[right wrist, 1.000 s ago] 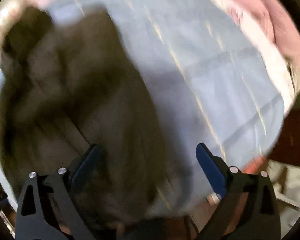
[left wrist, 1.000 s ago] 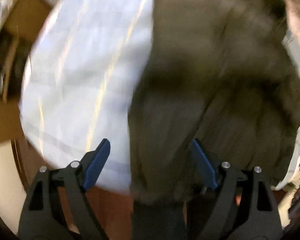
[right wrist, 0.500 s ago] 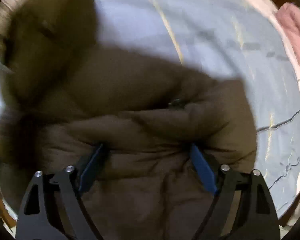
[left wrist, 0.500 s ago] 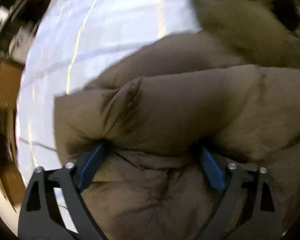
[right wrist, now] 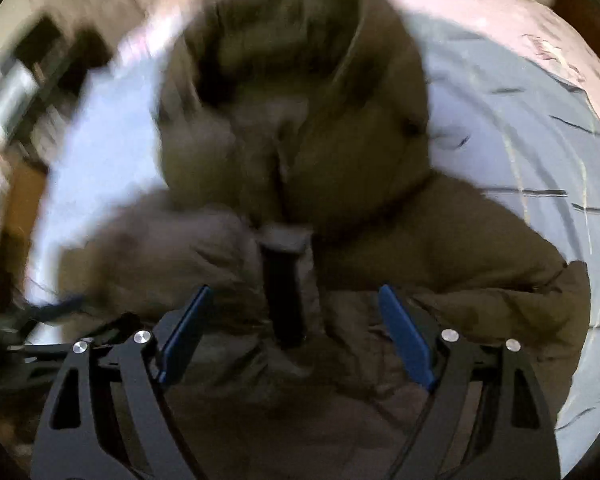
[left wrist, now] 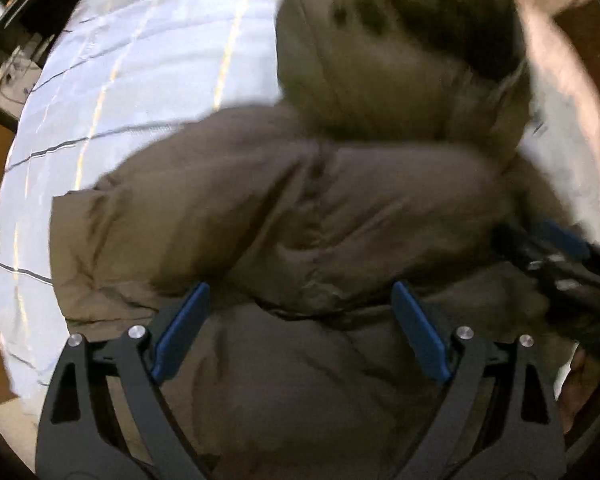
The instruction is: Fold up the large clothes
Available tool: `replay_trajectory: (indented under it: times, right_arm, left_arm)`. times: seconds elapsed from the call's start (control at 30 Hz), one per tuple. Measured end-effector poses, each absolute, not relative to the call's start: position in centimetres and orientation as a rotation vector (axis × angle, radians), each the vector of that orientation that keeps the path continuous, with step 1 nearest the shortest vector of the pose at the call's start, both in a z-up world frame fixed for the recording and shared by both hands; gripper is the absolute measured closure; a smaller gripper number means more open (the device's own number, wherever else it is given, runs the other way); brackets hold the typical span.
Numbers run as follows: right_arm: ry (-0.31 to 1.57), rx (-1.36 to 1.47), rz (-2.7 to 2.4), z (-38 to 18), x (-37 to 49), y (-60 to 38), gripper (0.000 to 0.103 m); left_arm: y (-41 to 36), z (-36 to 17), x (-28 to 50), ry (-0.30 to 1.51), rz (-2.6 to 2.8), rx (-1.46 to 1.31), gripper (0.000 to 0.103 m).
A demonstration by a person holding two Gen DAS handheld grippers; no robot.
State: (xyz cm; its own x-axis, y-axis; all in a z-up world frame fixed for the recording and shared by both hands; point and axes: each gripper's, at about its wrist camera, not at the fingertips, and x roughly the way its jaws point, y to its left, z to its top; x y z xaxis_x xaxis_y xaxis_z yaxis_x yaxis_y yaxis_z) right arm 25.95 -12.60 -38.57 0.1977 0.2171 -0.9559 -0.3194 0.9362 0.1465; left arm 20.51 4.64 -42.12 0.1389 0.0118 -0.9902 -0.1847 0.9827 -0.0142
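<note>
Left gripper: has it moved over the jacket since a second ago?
Yes. The left gripper has moved off the blue bedsheet and inward, over the brown jacket.

jacket: hung a second ago, now folded on bedsheet | sleeves crossed (blurred)

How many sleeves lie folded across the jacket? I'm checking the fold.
2: the left sleeve lies across the jacket above the left claw; the right sleeve lies across it beyond the right claw.
</note>
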Motion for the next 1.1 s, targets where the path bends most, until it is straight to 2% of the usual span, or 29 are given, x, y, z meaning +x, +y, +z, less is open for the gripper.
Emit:
replay_trajectory:
  times: [0.07, 0.1, 0.2, 0.23, 0.3, 0.37, 0.47, 0.57, 0.6, 0.63, 0.67, 0.7, 0.87, 0.93, 1.1]
  right_arm:
    - [1.468, -0.096, 0.377, -42.6, 26.7, -12.6, 0.017]
    - [1.477, -0.053, 0.381, -42.4, 26.7, -13.1, 0.017]
    - [1.361, -0.004, 0.383, -37.9, 28.4, -14.4, 0.016]
    - [1.304, -0.008, 0.376, -36.1, 29.5, -14.3, 0.012]
    - [1.175, -0.043, 0.34, -32.0, 34.3, -13.1, 0.003]
    - [1.096, -0.159, 0.262, -29.8, 39.5, -10.8, 0.003]
    - [1.095, -0.339, 0.157, -30.0, 46.4, -7.6, 0.001]
    - [1.191, -0.443, 0.096, -32.6, 52.0, -5.7, 0.001]
    - [1.208, -0.464, 0.063, -33.7, 52.9, -5.7, 0.004]
    - [1.212, -0.47, 0.048, -34.5, 53.3, -5.9, 0.033]
    - [1.217, -0.453, 0.064, -34.9, 53.2, -6.1, 0.057]
    - [1.249, -0.384, 0.109, -35.1, 52.4, -6.8, 0.087]
    - [1.189, -0.184, 0.253, -32.6, 49.2, -8.6, 0.094]
    - [1.126, -0.031, 0.38, -29.1, 45.0, -10.6, 0.094]
    - [0.985, 0.116, 0.645, -22.9, 32.6, -17.4, 0.094]
  left_arm:
    - [4.4, -44.6, 20.9, 1.51, 0.115, -0.137, 0.01]
    - [4.5, -44.8, 20.8, 1.513, 0.105, -0.147, 0.01]
    - [5.7, -42.7, 20.1, 1.451, 0.079, -0.185, 0.009]
    - [6.2, -41.8, 19.8, 1.433, 0.085, -0.196, 0.008]
    - [7.0, -40.7, 19.4, 1.411, 0.088, -0.235, 0.005]
    - [7.7, -39.9, 19.2, 1.403, 0.089, -0.296, 0.005]
    - [9.0, -39.8, 19.2, 1.405, 0.101, -0.371, 0.005]
    - [9.8, -40.4, 18.6, 1.406, 0.105, -0.431, 0.005]
    - [10.0, -40.5, 18.5, 1.411, 0.104, -0.444, 0.005]
    - [10.0, -40.7, 18.5, 1.413, 0.104, -0.45, 0.005]
    - [10.1, -41.0, 18.6, 1.418, 0.106, -0.453, 0.005]
    - [10.3, -41.0, 18.6, 1.421, 0.106, -0.454, 0.005]
    - [11.1, -40.8, 18.0, 1.423, 0.115, -0.431, 0.005]
    - [12.0, -40.5, 17.6, 1.417, 0.129, -0.421, 0.005]
    - [14.8, -39.9, 15.9, 1.41, 0.209, -0.417, 0.005]
